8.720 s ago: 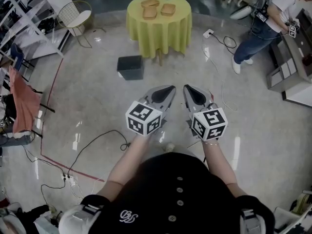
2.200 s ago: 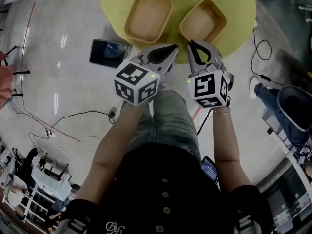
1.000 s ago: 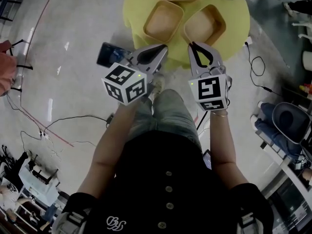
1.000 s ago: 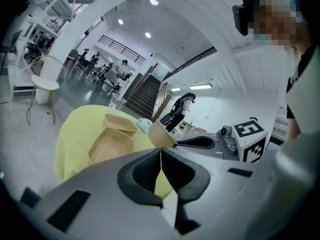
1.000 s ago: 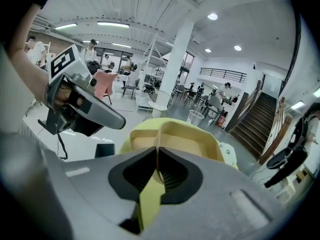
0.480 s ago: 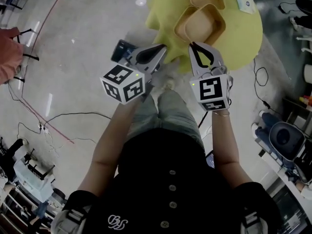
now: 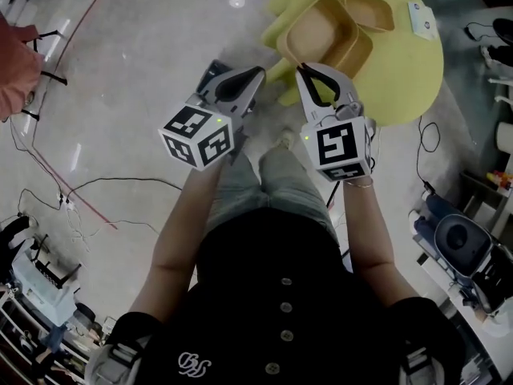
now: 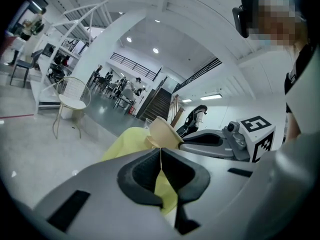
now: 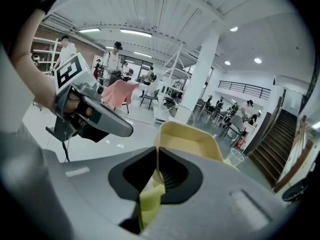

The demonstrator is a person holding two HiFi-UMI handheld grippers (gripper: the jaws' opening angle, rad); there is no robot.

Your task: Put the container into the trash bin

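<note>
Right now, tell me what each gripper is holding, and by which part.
Nothing is held. The left gripper and the right gripper both have their jaws shut with nothing between them. The nearest container sits ahead on the table.

Table cut off by top edge of head view. Near container: lower corner covered by right hand-held gripper. In the right gripper view its base is hidden behind the jaw body. White card, upper right: print too small to read. Pink cloth cut by left edge. Distant people too small to make out.
</note>
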